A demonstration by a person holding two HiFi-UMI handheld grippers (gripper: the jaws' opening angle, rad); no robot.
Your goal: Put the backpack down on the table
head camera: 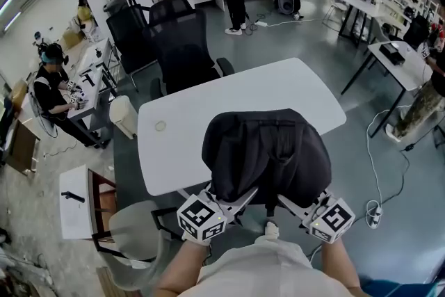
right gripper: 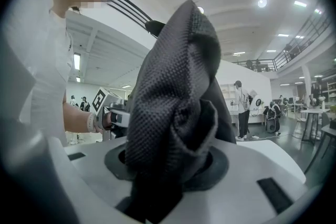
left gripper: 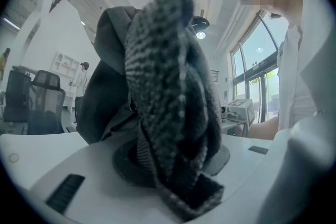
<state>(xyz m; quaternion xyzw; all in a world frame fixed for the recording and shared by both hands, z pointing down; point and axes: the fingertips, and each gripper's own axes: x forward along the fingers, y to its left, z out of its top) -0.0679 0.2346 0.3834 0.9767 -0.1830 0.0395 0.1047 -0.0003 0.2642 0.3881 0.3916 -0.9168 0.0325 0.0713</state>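
Observation:
A black backpack [head camera: 268,153] hangs in the air over the near edge of the white table [head camera: 181,129]. My left gripper [head camera: 240,202] is shut on its grey woven strap [left gripper: 173,113] at the bag's lower left. On the lower right my right gripper [head camera: 292,204] is shut on a fold of black mesh fabric [right gripper: 168,107]. In both gripper views the bunched cloth fills the space between the jaws and hides the pads. The bag's bottom and the table under it are hidden in the head view.
A black office chair [head camera: 184,45] stands at the table's far side, with another behind it. A grey chair [head camera: 132,233] sits at my lower left beside a small white side table [head camera: 73,202]. A small ring [head camera: 160,126] lies on the table's left part. People work at desks around the room.

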